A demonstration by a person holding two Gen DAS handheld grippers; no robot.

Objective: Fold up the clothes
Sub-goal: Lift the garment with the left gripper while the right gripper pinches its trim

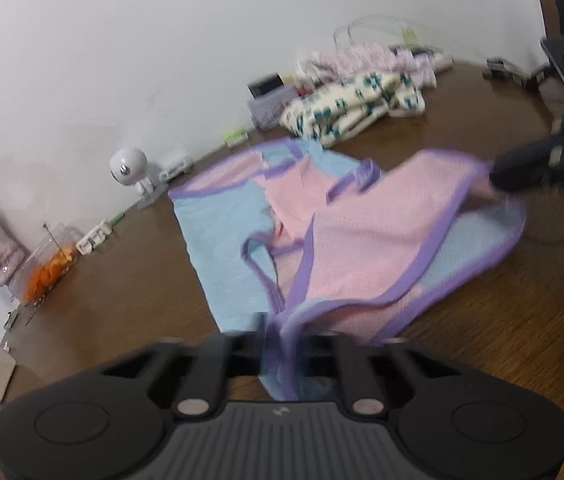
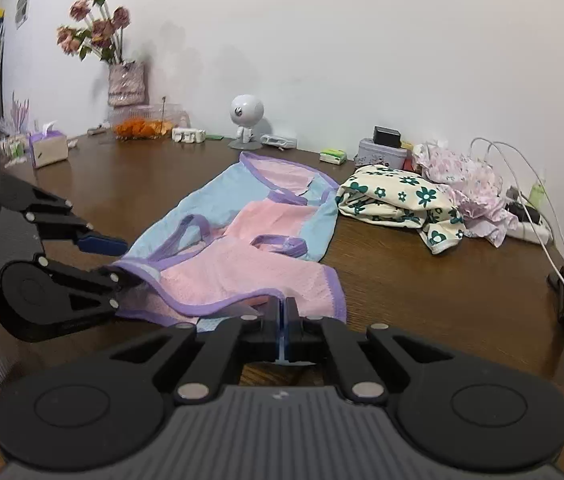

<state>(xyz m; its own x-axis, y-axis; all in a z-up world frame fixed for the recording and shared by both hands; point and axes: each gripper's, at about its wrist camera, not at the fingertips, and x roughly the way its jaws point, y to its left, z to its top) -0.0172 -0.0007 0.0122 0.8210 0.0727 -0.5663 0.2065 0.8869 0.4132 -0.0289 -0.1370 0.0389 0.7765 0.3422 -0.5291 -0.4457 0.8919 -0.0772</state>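
Garment (image 2: 242,240), pink and blue, lies on the desk (image 2: 422,300) with its long axis running away from you. Your left tool (image 1: 280,344) and right tool (image 2: 284,320) are each pinched closed on its near purple hem, equally close.

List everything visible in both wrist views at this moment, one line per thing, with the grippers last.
garment: 1, pink and blue with purple trim, spread mid-table
floral clothes: 1 heap, cream with green flowers, right of garment
pink frilly clothes: 1 heap, far right by wall
table: 1, dark brown wood
round-headed figure: 1, white, by wall
flower vase: 1, pinkish, far left
bowl: 1, clear, orange contents
tissue box: 1, left edge
power strip: 1, white, far right
left gripper: shut on garment's near edge
right gripper: shut on garment's hem
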